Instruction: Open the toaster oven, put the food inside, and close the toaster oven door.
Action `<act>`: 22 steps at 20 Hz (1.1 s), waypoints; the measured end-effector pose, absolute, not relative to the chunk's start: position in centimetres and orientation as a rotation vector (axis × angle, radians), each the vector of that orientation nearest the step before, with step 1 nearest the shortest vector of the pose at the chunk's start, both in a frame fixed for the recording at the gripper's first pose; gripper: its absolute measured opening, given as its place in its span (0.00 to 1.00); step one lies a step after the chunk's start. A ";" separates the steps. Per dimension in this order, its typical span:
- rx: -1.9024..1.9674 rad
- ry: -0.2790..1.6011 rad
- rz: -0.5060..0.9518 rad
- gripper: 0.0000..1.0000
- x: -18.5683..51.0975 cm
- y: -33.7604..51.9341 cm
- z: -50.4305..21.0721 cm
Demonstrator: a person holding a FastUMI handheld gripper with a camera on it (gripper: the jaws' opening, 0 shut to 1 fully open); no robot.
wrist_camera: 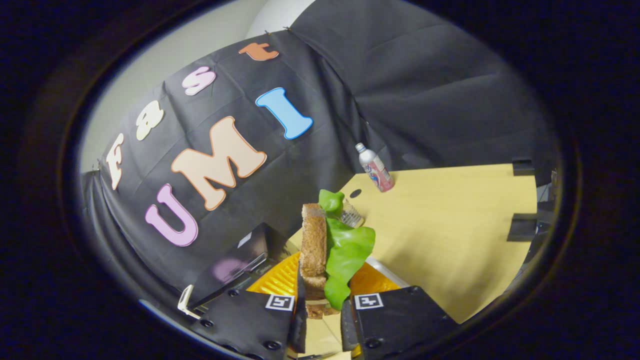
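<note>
The gripper [322,312] clamps a sandwich [330,250] of brown bread and lettuce upright between its fingers, above an orange tray [280,280] at the tabletop [450,225] edge.

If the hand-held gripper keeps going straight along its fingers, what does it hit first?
The hand-held gripper is shut on the sandwich, bread and lettuce held upright. Straight ahead, probably the clear glass on the wooden table comes first, then the booth wall. Depth is unclear in this fisheye view.
</note>
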State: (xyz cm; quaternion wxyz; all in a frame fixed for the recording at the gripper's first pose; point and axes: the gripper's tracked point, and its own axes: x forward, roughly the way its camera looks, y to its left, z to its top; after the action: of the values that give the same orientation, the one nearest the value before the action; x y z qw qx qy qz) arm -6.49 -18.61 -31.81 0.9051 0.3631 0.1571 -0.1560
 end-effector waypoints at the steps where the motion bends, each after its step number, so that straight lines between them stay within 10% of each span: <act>1: 0.756 0.336 -0.315 0.29 -6.9 -17.8 -32.1; 22: 1.029 0.512 -0.054 0.29 -3.0 4.1 -36.9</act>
State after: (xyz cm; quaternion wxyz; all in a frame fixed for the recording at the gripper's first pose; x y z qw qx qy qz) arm -2.97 4.09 -36.91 0.8391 0.4866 0.2420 -0.0255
